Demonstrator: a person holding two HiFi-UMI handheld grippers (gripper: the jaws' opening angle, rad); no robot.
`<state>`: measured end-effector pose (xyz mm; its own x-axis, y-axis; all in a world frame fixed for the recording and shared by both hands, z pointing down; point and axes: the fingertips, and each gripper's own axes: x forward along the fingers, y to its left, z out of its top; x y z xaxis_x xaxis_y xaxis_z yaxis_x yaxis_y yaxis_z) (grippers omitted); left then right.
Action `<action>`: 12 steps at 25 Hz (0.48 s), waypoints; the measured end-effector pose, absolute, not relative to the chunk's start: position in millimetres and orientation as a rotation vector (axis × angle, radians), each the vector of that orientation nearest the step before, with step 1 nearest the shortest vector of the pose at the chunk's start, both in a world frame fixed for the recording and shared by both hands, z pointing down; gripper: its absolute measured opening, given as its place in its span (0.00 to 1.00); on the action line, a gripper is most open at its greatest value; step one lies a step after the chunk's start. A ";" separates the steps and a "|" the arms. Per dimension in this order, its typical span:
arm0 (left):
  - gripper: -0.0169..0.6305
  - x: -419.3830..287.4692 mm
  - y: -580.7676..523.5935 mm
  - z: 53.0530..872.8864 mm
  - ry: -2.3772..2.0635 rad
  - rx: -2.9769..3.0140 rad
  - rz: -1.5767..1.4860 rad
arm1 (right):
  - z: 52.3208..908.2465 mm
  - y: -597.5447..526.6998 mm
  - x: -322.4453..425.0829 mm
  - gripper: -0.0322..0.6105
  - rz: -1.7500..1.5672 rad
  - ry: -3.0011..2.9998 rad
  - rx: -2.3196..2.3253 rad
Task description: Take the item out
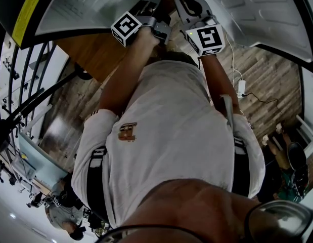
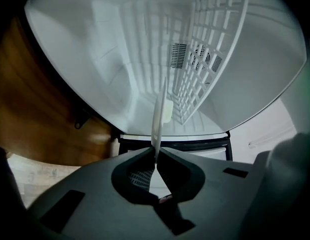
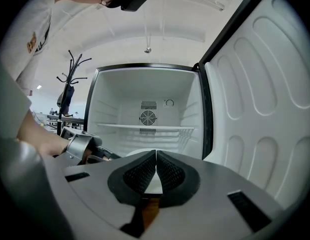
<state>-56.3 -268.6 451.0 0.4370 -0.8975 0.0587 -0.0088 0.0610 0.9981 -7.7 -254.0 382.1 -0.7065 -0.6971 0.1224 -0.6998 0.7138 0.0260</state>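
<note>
Now, plate: a thin white plate (image 2: 159,111), seen edge-on in the left gripper view, stands upright at 12 o'clock above the jaws, in front of the open fridge cavity.
Left gripper: the left gripper (image 2: 156,153) is clamped on the plate's lower rim, its 2 jaws pressed against either face.
Right gripper: the right gripper (image 3: 156,155) has its 2 jaws pressed together at the tips with nothing between them (a white surface shows through the gap lower down, behind the pads).
Fridge: a small white fridge (image 3: 144,91) is open, with its moulded door (image 3: 265,84) swung out at 3 o'clock in the right gripper view.
Interior: 1 wire shelf (image 3: 149,127) spans the cavity, with a round fan vent (image 3: 147,117) on the back wall just above it.
Head view: both grippers reach toward 12 o'clock, the right one at 3 o'clock of the left one and close beside it.
Support: a brown wooden table (image 1: 90,49) shows at 10 o'clock.
Person: a pale shirt (image 1: 166,130) fills the middle of the head view.
</note>
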 end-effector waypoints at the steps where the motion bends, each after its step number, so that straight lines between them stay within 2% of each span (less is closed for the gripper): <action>1: 0.07 -56.9 -266.3 448.3 -0.893 1.347 -0.828 | 380.1 -253.1 -7.0 0.10 0.040 -2.802 1.144; 12: 0.07 -55.1 -241.2 424.7 -0.844 1.355 -0.822 | 365.3 -242.1 2.0 0.10 0.079 -2.853 1.150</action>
<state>-55.1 -241.2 424.7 0.4734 -0.8801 0.0357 0.0127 0.0473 0.9988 2.0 -242.1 365.3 -0.7190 -0.6905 0.0790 -0.6938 0.7198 -0.0233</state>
